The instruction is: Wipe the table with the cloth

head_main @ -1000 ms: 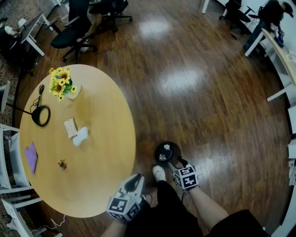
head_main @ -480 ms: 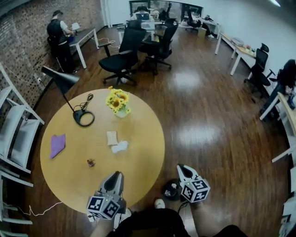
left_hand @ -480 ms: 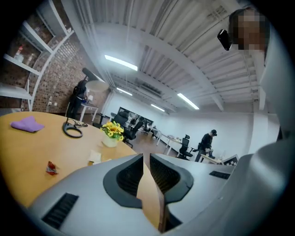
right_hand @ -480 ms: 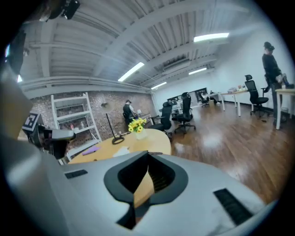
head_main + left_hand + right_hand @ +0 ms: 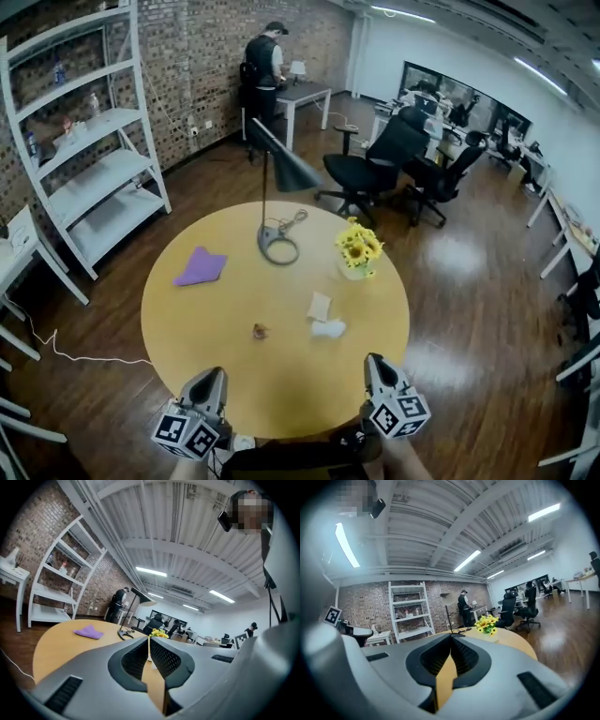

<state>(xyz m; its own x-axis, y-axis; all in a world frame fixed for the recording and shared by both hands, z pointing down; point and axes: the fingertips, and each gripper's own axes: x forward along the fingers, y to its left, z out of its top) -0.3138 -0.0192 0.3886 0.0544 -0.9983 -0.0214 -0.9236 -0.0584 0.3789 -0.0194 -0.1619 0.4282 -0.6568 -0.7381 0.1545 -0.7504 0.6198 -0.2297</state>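
A purple cloth (image 5: 200,267) lies flat on the left part of the round wooden table (image 5: 216,328), far from both grippers; the left gripper view also shows the cloth (image 5: 89,632). My left gripper (image 5: 214,377) is held level at the table's near edge. Its jaws have just been closing, and its tips (image 5: 149,638) meet with nothing between them. My right gripper (image 5: 375,361) hovers at the near right edge and is shut and empty, its tips (image 5: 451,635) touching.
On the table stand a black desk lamp (image 5: 278,246) and a vase of sunflowers (image 5: 357,253). A small card (image 5: 320,306), a white crumpled tissue (image 5: 328,328) and a tiny brown object (image 5: 260,330) lie there too. White shelving (image 5: 84,159) stands left, office chairs (image 5: 375,169) behind.
The head view has swung from the floor up to the table, now centred ahead. Both grippers have risen from beside the person's legs to the table's near edge.
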